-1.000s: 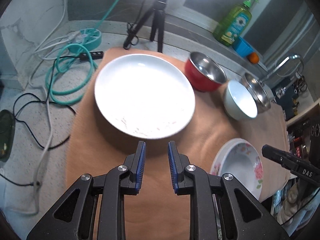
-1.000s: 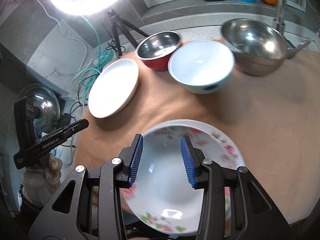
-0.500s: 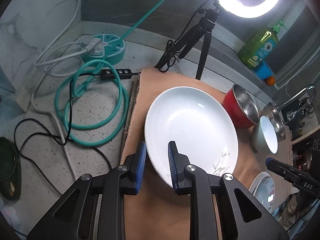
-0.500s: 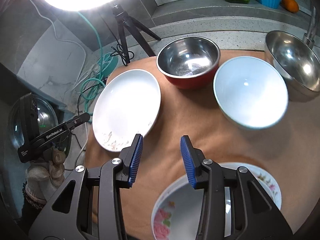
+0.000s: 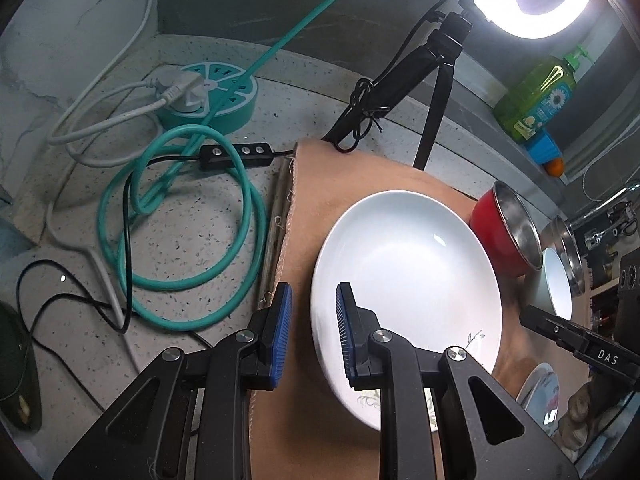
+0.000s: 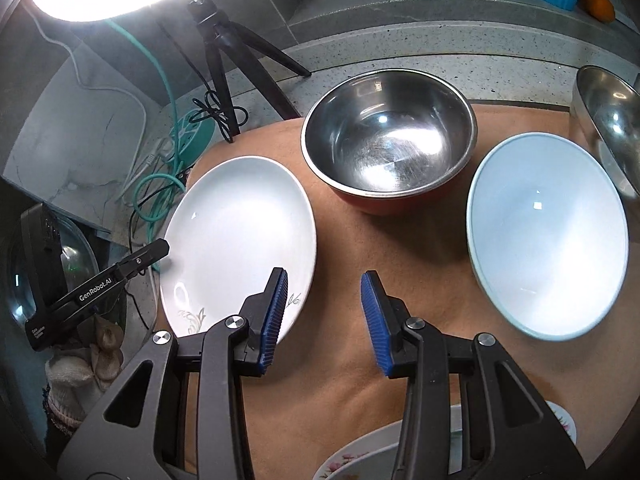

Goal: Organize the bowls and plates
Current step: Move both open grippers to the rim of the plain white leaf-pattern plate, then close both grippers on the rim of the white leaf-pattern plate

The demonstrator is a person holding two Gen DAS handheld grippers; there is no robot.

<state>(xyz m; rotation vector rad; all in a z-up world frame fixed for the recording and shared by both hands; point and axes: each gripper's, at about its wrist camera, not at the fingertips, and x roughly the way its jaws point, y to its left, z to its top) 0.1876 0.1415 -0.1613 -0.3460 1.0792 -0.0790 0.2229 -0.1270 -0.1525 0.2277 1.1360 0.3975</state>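
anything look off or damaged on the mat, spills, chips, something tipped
Nothing stands out. The white plate, the red steel-lined bowl, the pale blue bowl and the floral dish all sit upright on the tan mat, with no chips or spills showing. The marks on the plate's rim are a printed pattern.

Plate (image 6: 236, 236) left of steel bowl (image 6: 390, 140); ceramic bowl (image 6: 548, 236) right.

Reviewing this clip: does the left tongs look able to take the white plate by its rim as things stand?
Probably yes. The left tongs are open astride the white plate's near left rim, with bare tan mat beside it and nothing between.
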